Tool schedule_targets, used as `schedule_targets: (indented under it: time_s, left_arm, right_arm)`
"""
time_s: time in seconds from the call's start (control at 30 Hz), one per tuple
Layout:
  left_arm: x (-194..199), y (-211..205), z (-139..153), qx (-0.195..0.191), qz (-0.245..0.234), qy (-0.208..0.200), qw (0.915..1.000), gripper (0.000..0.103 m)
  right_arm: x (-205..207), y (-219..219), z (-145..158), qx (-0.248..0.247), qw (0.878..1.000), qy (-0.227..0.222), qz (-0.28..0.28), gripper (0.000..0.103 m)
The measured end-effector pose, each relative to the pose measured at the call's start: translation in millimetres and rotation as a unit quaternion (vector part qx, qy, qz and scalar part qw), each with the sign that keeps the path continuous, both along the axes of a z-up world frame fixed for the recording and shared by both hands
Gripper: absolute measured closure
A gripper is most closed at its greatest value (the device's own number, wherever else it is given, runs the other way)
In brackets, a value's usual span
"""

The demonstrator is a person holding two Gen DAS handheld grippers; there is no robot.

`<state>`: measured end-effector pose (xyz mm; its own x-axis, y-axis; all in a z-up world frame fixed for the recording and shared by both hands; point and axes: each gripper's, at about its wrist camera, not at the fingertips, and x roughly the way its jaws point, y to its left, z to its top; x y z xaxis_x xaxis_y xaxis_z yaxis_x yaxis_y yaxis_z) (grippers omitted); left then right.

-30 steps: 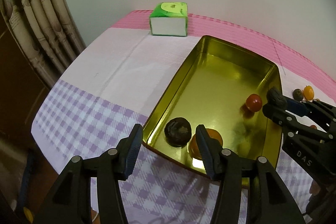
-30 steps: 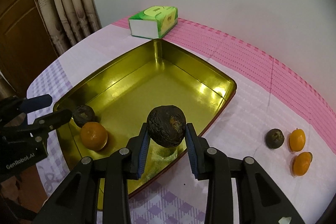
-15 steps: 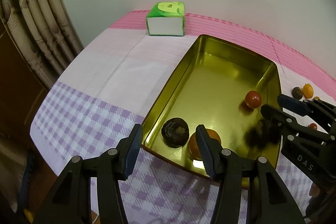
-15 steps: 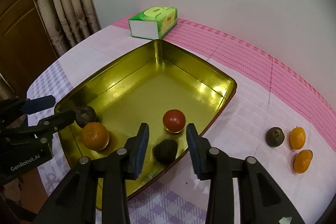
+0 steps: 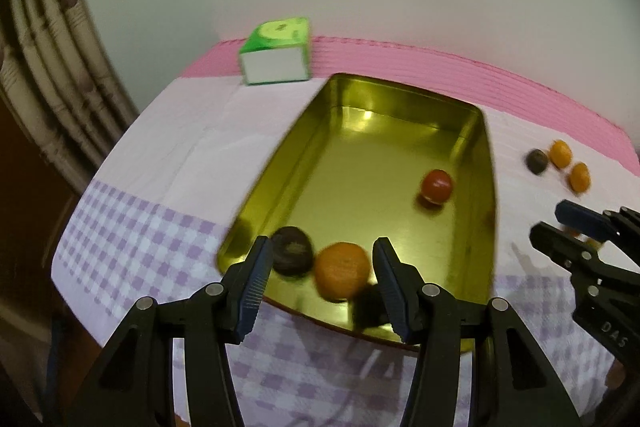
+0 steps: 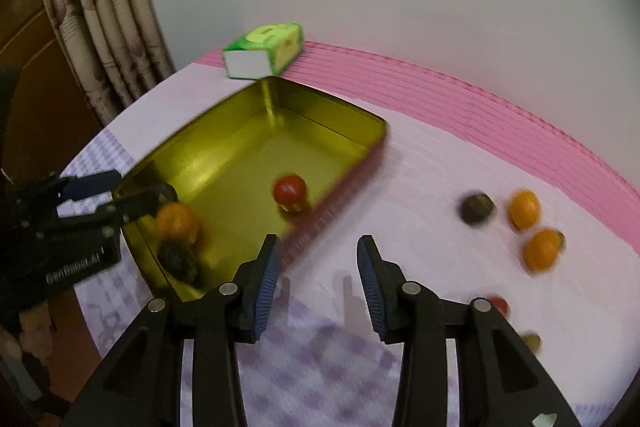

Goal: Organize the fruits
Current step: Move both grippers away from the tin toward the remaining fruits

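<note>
A gold metal tray (image 5: 400, 131) (image 6: 328, 115) holds a red tomato (image 5: 437, 185) (image 6: 289, 187), an orange (image 5: 341, 269) (image 6: 177, 223) and two dark wrinkled fruits (image 5: 292, 255) (image 6: 178, 259). My left gripper (image 5: 320, 283) is open and empty over the tray's near end. My right gripper (image 6: 318, 281) is open and empty over the cloth, right of the tray; it also shows in the left wrist view (image 5: 560, 227). On the cloth lie a dark fruit (image 6: 476, 207), two oranges (image 6: 524, 209) (image 6: 542, 249) and a small red fruit (image 6: 498, 305).
A green tissue box (image 5: 276, 51) (image 6: 264, 49) stands behind the tray near the wall. The round table has a pink and purple checked cloth (image 6: 440, 163). Curtains (image 6: 104, 7) hang at the left. Another small fruit (image 6: 532, 341) lies near my right gripper.
My right gripper opened and dropped the dark fruit into the tray, then swung right, off the tray. The fruit rolled to the tray's near end. The left gripper stayed open and shifted slightly.
</note>
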<state>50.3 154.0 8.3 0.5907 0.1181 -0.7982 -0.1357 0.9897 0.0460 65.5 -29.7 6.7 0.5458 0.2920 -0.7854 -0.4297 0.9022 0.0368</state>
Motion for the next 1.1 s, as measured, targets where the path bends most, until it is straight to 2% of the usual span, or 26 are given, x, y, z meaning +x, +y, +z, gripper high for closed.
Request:
schedule_targets:
  time_s: [0.27, 0.47, 0.7, 0.8, 0.93, 1.1]
  left_arm:
    - [-13.4, -50.2, 1.8, 0.011, -0.071, -0.010, 0.9974, 0.050]
    - [-24.9, -88.4, -1.5, 0.010, -0.116, -0.013, 0.9931, 0.050]
    - [-30.6, -116.8, -15.3, -0.003, -0.136, 0.004, 0.9907, 0.049]
    - [-30.4, -128.3, -18.6, 0.003, -0.144, 0.002, 0.9896, 0.049]
    - [-26.4, -138.9, -23.8, -0.007, -0.146, 0.011, 0.9893, 0.049]
    - [-14.0, -149.7, -33.1, -0.011, -0.135, 0.013, 0.9907, 0.049]
  right_arm:
    - [-29.6, -85.5, -4.9, -0.014, 0.997, 0.001, -0.074, 0.066]
    - [-36.0, -134.0, -25.2, -0.012, 0.992, 0.024, -0.121, 0.066]
    - [-26.6, -144.0, -46.3, -0.016, 0.990, 0.033, -0.136, 0.064]
    - [-19.4, -144.6, -53.4, -0.014, 0.990, 0.037, -0.139, 0.063]
    - [-12.3, -144.6, -57.2, -0.023, 0.990, 0.021, -0.136, 0.055]
    - [-4.8, -138.2, -58.8, -0.031, 0.992, 0.008, -0.126, 0.054]
